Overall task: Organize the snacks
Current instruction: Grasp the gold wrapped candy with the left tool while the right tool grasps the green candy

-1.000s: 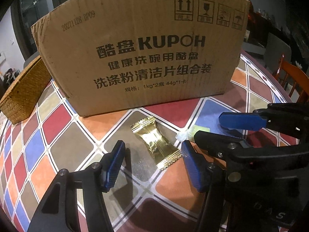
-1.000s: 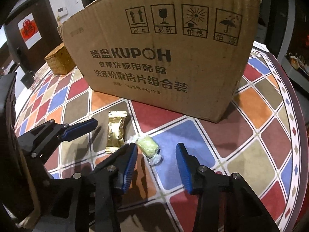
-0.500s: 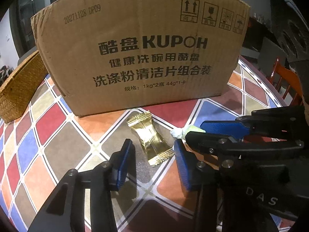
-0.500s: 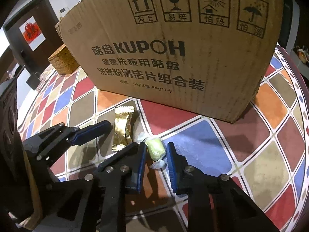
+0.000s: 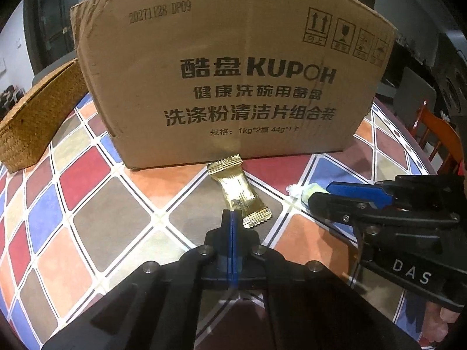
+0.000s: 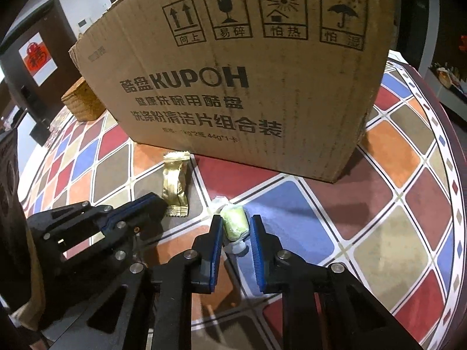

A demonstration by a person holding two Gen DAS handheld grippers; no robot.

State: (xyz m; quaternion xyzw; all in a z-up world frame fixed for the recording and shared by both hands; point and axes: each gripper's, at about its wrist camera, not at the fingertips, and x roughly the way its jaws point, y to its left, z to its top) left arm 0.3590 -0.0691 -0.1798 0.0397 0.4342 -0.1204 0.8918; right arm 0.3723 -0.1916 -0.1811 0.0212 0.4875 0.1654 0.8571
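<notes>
A gold-wrapped candy (image 5: 235,188) lies flat on the tiled tablecloth just in front of the cardboard box (image 5: 233,87). My left gripper (image 5: 232,214) is closing. Its blue pads meet at the near left edge of the gold wrapper and appear to pinch it. The crimped tail sticks out to the right of the tips. In the right wrist view the same gold candy (image 6: 174,182) sits by the left gripper's tip (image 6: 162,204). My right gripper (image 6: 235,227) is shut on a pale green candy (image 6: 235,224) in clear wrap, low over the table.
The tall box (image 6: 233,87) stands close behind both candies. A woven basket (image 5: 35,122) sits to its left. The round table's edge (image 6: 449,151) curves along the right. An orange chair (image 5: 437,137) stands beyond it.
Both pairs of jaws have closed, the left at the gold candy's near end and the right on the green candy. The left gripper has crept forward toward the box.
</notes>
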